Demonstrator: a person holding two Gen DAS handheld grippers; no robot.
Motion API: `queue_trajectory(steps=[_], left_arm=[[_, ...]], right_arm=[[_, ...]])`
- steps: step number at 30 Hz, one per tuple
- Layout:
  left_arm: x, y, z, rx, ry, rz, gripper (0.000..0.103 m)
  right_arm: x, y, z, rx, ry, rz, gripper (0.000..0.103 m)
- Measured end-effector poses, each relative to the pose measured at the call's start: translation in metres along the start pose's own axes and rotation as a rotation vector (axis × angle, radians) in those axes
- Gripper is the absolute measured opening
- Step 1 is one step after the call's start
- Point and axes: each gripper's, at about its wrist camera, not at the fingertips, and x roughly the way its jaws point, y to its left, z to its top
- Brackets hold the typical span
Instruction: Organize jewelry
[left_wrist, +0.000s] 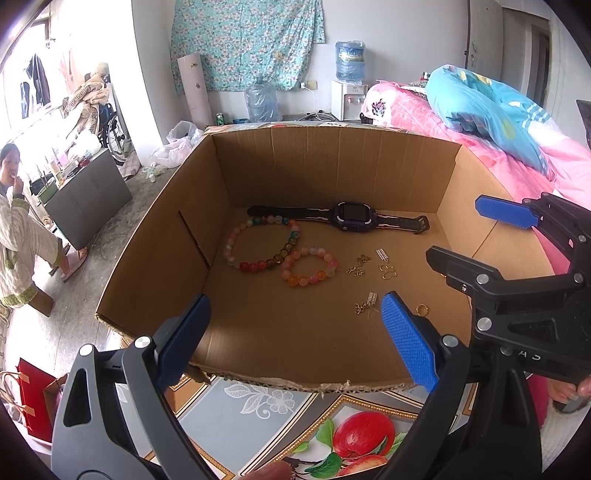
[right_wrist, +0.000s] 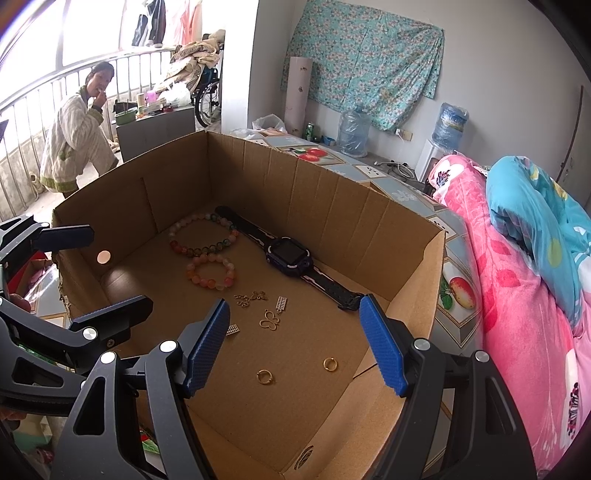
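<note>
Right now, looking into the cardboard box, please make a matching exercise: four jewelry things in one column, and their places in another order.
Things:
1. watch
2. larger bead bracelet
3. butterfly charm
4. two gold rings

Places:
A. nearest the right tool
B. along the far wall
C. middle of the floor, among small charms
D. far left, touching the watch strap

Pairs: 1-B, 2-D, 3-C, 4-A

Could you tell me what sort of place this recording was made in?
Most likely a lived-in bedroom at home: a bed with pink bedding, a water dispenser by the wall, and a wheelchair piled with clothes.
</note>
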Motion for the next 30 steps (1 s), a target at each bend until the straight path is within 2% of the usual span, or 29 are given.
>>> queue_trajectory(steps=[30], left_arm=[[-0.0017,-0.0016,0.0010,0.000,-0.008,0.000,0.090]], right_arm=[[0.0003,-0.0012,0.0013,-0.001,-0.001,0.001,0.072]])
